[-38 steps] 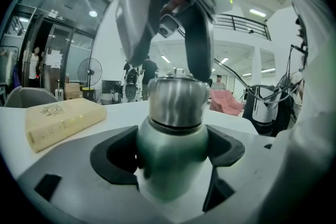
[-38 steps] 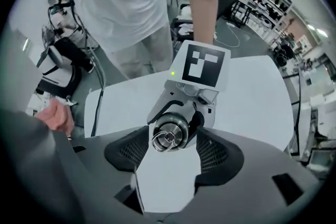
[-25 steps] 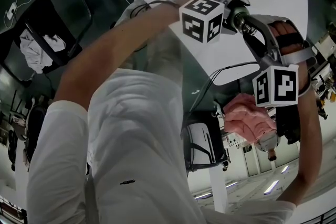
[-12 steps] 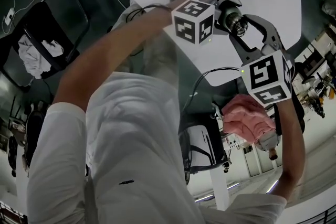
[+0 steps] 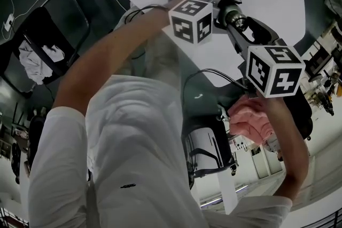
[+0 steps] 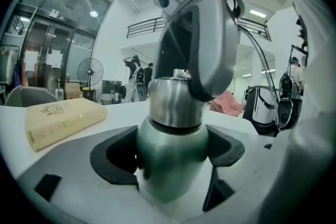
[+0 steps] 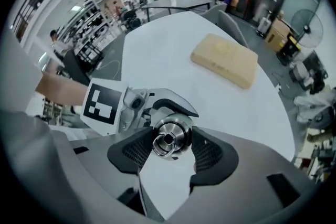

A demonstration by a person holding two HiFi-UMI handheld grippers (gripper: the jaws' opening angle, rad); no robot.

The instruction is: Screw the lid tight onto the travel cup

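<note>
The travel cup has a green steel body (image 6: 173,160) and a polished steel lid (image 7: 169,140) with a ring on top. My left gripper (image 6: 170,153) reaches in level and is shut on the cup's body, a black pad on each side. My right gripper (image 7: 170,147) comes down from above, its ribbed pads (image 7: 208,153) pressed on both sides of the lid. In the head view the lid (image 5: 235,16) shows between the left gripper's marker cube (image 5: 191,20) and the right gripper's marker cube (image 5: 273,69). The cup's base is hidden.
The cup is held over a white round table (image 7: 173,50). A beige book (image 7: 226,60) lies farther out on the table. Beside the table are a dark chair with a white cloth (image 5: 40,53), a black and white bag (image 5: 206,147) and a pink cloth (image 5: 251,117).
My right gripper has rolled about a quarter turn around the lid; its marker cube swung and shows other faces. The left gripper and the cup's body kept still.
</note>
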